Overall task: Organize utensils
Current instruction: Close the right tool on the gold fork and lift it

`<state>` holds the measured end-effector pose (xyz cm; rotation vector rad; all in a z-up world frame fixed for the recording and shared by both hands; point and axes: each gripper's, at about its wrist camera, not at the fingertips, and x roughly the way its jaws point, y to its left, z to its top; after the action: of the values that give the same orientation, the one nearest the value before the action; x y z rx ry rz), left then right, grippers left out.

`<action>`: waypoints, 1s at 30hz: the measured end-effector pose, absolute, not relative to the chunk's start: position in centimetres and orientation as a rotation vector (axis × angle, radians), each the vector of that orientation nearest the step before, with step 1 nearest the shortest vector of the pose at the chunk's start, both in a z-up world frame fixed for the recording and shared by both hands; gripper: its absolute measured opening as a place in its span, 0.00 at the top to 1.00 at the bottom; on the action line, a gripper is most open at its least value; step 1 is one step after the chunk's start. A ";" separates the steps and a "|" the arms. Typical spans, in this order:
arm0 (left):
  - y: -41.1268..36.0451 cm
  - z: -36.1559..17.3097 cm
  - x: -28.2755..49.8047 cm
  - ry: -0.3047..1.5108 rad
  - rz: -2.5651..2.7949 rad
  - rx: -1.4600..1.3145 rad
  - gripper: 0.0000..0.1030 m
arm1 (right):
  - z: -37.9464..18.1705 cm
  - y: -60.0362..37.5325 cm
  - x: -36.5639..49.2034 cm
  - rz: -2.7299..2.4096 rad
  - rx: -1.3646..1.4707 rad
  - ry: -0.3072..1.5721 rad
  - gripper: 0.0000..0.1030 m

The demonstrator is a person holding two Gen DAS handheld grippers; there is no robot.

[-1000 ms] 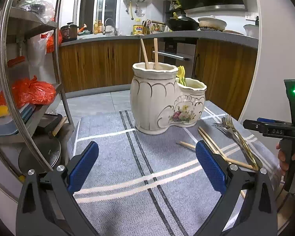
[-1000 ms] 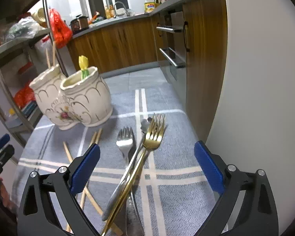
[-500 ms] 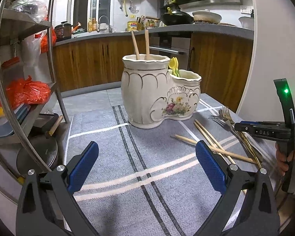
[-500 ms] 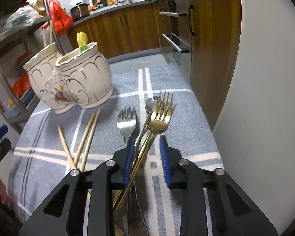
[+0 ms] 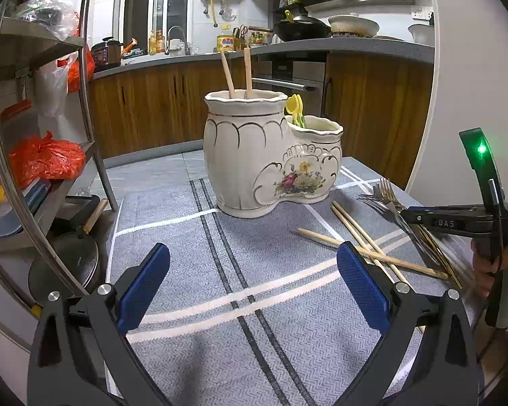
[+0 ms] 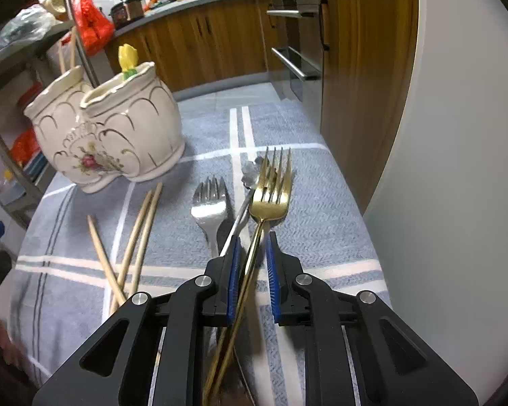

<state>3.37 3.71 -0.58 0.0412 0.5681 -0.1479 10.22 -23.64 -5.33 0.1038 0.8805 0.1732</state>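
left hand-held gripper: black frame; blue ribbed pads; silver screws | right hand-held gripper: same; green light

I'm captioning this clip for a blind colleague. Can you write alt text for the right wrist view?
The right claw is closing around the gold fork handles lying on a grey striped cloth, with a small gap still showing beside them. A silver fork and three loose chopsticks lie to the left, before a cream floral ceramic utensil holder.
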 end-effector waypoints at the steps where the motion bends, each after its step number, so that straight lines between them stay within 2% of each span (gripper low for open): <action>1: 3.7 -0.6 3.4 0.569 -0.148 0.039 0.06 | -5.4 -23.6 10.3 0.171 0.105 0.881 0.84; 6: 3.8 -0.6 3.4 0.570 -0.151 0.034 0.06 | -5.4 -23.5 11.0 0.163 0.107 0.880 0.84; 12: 3.8 -0.6 3.4 0.573 -0.149 0.029 0.06 | -5.7 -24.2 11.1 0.167 0.150 0.873 0.94; 23: 3.5 -0.8 3.5 0.583 -0.154 0.036 0.06 | -5.2 -25.3 10.3 0.198 0.215 0.826 0.94; 30: 2.8 -0.8 3.7 0.599 -0.139 0.056 0.06 | -2.9 -25.9 8.7 0.239 0.218 0.701 0.94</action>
<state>3.68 2.84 -0.78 0.0558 0.5992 -0.1392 8.70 -25.94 -2.94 0.2183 0.7007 0.2394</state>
